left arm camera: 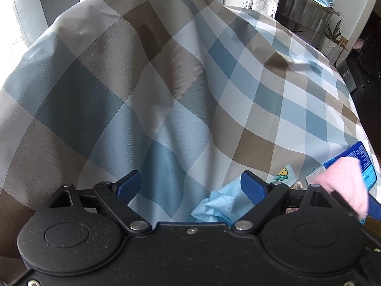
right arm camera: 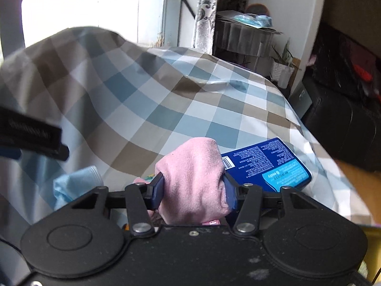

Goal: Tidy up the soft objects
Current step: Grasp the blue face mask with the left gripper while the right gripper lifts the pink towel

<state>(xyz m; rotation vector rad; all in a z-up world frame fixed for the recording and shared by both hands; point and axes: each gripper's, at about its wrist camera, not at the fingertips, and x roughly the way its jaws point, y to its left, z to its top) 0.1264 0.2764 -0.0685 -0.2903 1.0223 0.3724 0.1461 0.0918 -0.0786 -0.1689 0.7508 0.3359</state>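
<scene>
Checked cotton in blue, tan and white fills my left wrist view: the bedcover (left arm camera: 166, 83) humps up from 9 to 12 o'clock, and my left gripper (left arm camera: 190, 186) hangs over it with its blue fingers spread wide and nothing between them. A crumpled pale blue cloth (left arm camera: 214, 207) lies at about 5 o'clock, touching the inner side of the right-hand finger rather than sitting between the two. At 4 o'clock I catch the pink cloth (left arm camera: 345, 183) and the edge of the blue box (left arm camera: 364, 162). In my right wrist view, the right gripper (right arm camera: 194, 188) is clenched on that pink cloth (right arm camera: 193, 178), bunched upright between the fingers; the blue box (right arm camera: 266, 164) lies just behind at 3 o'clock, its long axis running toward 4. The pale blue cloth (right arm camera: 73, 186) sits at 8 o'clock here, so I judge my free left gripper is the nearer one to take it.
</scene>
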